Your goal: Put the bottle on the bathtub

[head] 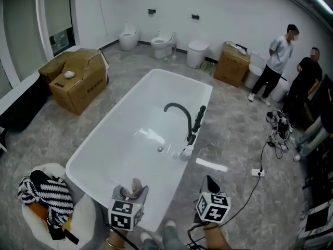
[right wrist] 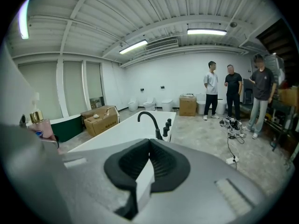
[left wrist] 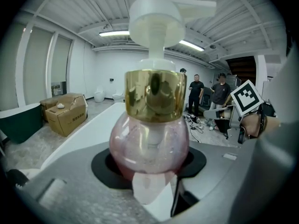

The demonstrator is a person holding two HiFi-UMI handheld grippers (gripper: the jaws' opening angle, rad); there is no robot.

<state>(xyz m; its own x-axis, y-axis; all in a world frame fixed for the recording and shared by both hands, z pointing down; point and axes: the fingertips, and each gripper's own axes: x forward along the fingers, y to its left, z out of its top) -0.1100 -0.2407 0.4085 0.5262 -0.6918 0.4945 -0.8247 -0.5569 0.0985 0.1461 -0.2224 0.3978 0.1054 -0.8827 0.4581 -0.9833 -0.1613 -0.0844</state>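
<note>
One bottle [left wrist: 149, 143], pink and round with a gold collar and a white pump head, is clamped upright in the left gripper [left wrist: 150, 181] and held at the near end of the white bathtub [head: 104, 139]. The right gripper [right wrist: 148, 162] is seen closed on itself, with nothing between its pads. Two cardboard boxes [head: 78, 82] are counted; dark print is carried on one, probably a brand, too small to be read. Three persons [right wrist: 211, 90] are counted, well apart from the tub.

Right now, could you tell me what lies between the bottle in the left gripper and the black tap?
Only the bare white bathtub and its drain, as the head view shows.
</note>
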